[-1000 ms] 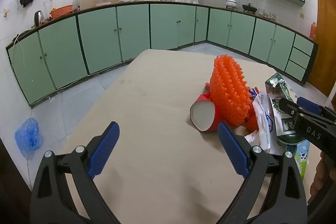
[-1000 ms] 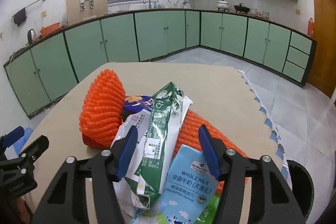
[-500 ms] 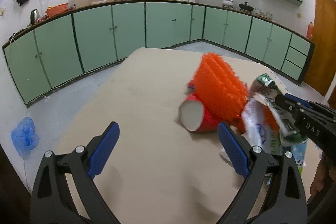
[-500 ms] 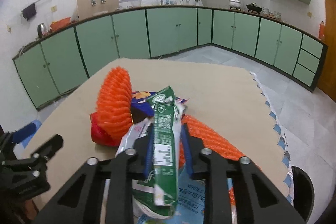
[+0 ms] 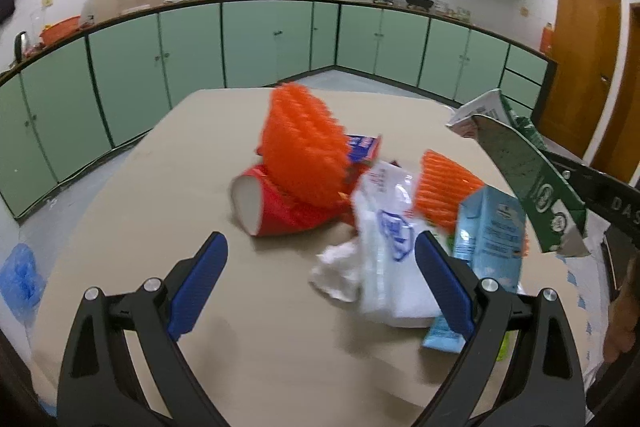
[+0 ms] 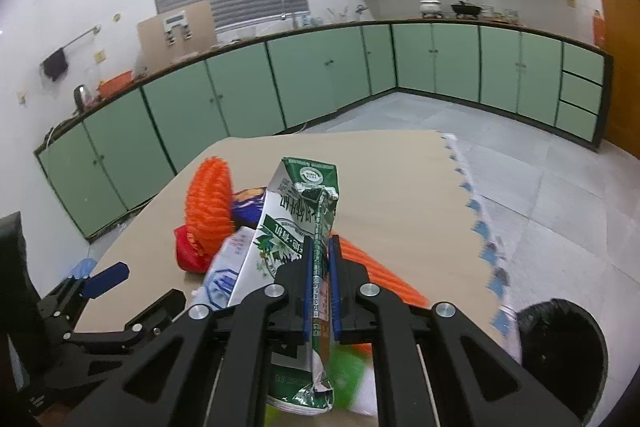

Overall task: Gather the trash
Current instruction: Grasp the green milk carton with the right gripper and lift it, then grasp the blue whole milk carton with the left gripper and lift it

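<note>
My right gripper (image 6: 320,255) is shut on a flattened green milk carton (image 6: 298,211) and holds it lifted above the trash pile; the carton also shows at the right of the left wrist view (image 5: 528,179). My left gripper (image 5: 320,267) is open and empty just above the table, facing the pile. The pile holds a red paper cup (image 5: 276,207) lying on its side, orange foam netting (image 5: 304,147), a white plastic bag (image 5: 384,239) and a blue whole-milk carton (image 5: 492,231).
The pile lies on a beige table (image 5: 168,187). A bin lined with a black bag (image 6: 560,347) stands on the floor beside the table's right edge. A blue bag (image 5: 20,275) lies on the floor at left. Green cabinets (image 5: 192,55) line the walls.
My right gripper closed on the green milk carton and lifted it off the pile. The left gripper stayed open and turned more toward the pile.
</note>
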Motion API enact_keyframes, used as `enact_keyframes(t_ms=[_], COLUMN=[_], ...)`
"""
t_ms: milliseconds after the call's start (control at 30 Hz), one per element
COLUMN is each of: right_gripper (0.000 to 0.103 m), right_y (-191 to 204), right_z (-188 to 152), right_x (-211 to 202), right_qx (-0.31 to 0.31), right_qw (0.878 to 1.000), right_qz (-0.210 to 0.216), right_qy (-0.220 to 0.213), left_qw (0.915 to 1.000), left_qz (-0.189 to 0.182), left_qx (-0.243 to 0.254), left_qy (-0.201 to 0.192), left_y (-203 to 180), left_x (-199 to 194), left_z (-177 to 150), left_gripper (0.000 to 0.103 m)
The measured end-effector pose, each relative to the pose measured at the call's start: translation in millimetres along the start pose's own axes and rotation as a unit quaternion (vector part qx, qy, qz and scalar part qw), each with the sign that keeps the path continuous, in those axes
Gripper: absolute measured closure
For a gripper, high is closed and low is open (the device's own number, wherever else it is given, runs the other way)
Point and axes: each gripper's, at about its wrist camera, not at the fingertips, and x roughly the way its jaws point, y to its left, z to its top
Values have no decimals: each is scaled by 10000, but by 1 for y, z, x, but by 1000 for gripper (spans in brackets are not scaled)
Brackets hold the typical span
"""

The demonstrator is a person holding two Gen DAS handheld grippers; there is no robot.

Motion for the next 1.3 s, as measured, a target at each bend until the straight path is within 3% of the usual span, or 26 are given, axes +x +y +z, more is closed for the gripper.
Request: enact_keyframes(t_ms=[100,167,233,300,333,400,467,667,1133,1300], right_gripper=[96,96,96,96,96,96,96,96,96,96], right_y=[-12,-17,-23,-28,-30,-35,-38,-41,-41,-42], right_z=[-6,-9,-13,-16,-17,-19,-20,-21,-18,-22], right_x=[-7,-10,-13,-15,-15,-16,-17,-21,-30,-26], right_qx=[-25,16,83,121,130,157,188,219,167,144], right_qw=[9999,9997,9996,9994,9993,9992,9991,9991,9990,9990], right_qz=[-168,-221,-275,-312,-331,-358,-364,-366,-397,-431], right_qy=[17,32,47,58,63,67,63,16,-109,-23], left_qw=[10000,9999,9996,9993,9992,9992,9993,9995,9989,9998], left_qz=[-65,-98,-174,-242,-255,-243,-194,-216,-165,-111], left_qx=[19,37,29,25,48,113,138,114,-39,-49], left_qy=[67,119,209,269,292,302,272,193,-436,-185], left_y=[-11,-17,-22,-25,-27,-31,-33,-32,-23,-21], left_x=[5,9,13,16,17,18,17,12,-22,-5], left_z=[-3,-4,-6,-9,-10,-12,-14,-15,15,11], left_gripper=[14,29,36,56,61,84,92,98,99,99])
